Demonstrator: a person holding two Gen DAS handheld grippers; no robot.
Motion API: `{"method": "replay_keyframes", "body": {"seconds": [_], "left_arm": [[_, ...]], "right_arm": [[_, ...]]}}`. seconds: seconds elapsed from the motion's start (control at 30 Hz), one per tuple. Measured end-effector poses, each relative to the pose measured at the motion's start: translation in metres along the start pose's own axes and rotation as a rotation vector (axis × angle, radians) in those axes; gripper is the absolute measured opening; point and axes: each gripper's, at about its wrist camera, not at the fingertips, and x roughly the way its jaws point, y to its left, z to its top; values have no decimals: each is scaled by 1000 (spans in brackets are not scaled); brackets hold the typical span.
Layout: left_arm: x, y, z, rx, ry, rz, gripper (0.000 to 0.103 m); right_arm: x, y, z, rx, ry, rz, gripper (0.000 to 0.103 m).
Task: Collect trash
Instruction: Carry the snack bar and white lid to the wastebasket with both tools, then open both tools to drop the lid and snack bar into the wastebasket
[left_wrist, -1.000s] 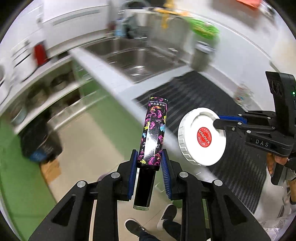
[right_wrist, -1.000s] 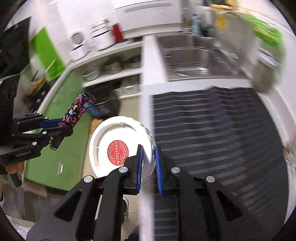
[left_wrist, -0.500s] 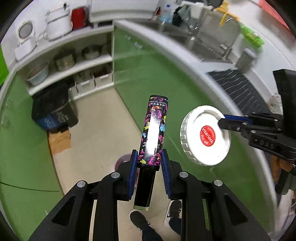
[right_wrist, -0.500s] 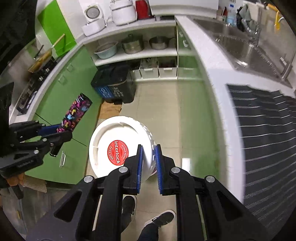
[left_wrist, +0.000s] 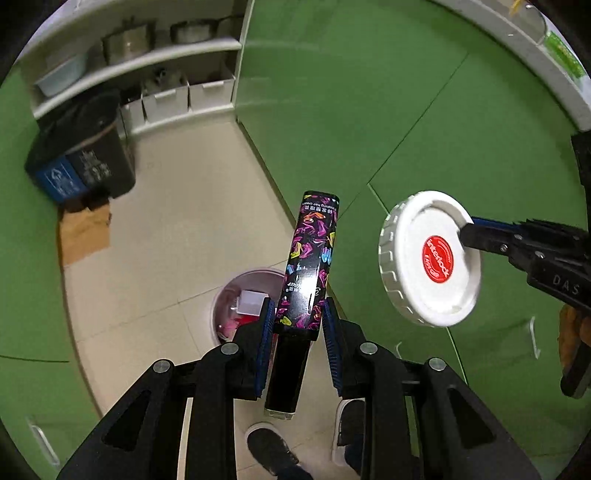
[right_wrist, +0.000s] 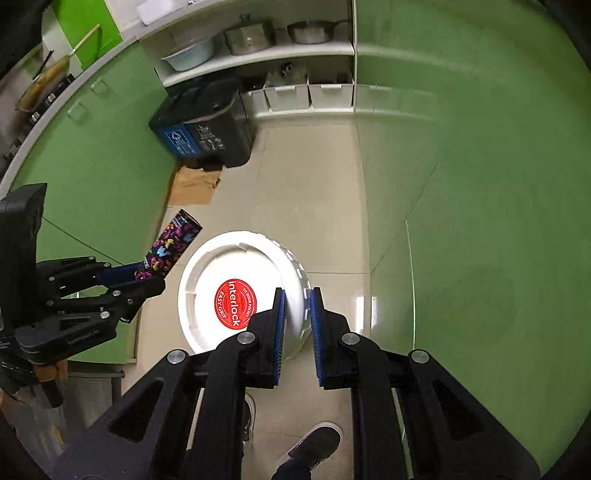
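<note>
Your left tongs (left_wrist: 297, 325): matte black angular arms, silver round screws, ribbed blue pads. Your right tongs (right_wrist: 296, 317): same build, "DAS" embossed on one side. You wear dark shoes (left_wrist: 273, 450) with pale soles.

The left gripper (left_wrist: 297, 325) has its blue-padded fingers (left_wrist: 266, 332) clamped on a tall black box (left_wrist: 309, 258) printed with bright shoes, which stands almost upright and leans a touch to the right. Right below it on the tiled floor (left_wrist: 177, 229) sits a round pale bin (left_wrist: 236, 291) with bits of rubbish inside. Over on the right, the right gripper (left_wrist: 469, 230) pinches the rim of a white ribbed lid (left_wrist: 430, 258) with a red sticker, held in the air against the green cabinet doors (left_wrist: 369, 103). Far left, a black bin with a blue label (left_wrist: 81, 162) stands beside white shelves (left_wrist: 147, 62). Two dark shoes (left_wrist: 273, 448) show at the bottom edge.
</note>
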Motion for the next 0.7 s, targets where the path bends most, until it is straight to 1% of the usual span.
{"method": "replay_keyframes", "body": {"seconds": [0.03,0.07,0.1,0.17,0.23,0.43,0.7], "left_arm": [[4,0,0,-3,-2,1,72],[7,3,-1,-10,-13,5,94],[8,4,-1,-15,-35,8,97],[11,6,-1,-21,-33,29,97],[9,7,-1,-31,-40,33,97],[-13,13,-2,-43,-75,48,97],[-33,41,-4,-108,-106,59,97]], "right_arm": [[4,-1,-1,-2,2,-2,13],[8,-2,-2,-3,4,-4,13],[11,-3,-4,-2,7,-5,13],[16,-3,-6,-3,12,-6,13],[19,-1,-8,-7,18,-3,13],[25,11,-4,-29,31,8,13],[43,29,0,-71,53,42,13]]}}
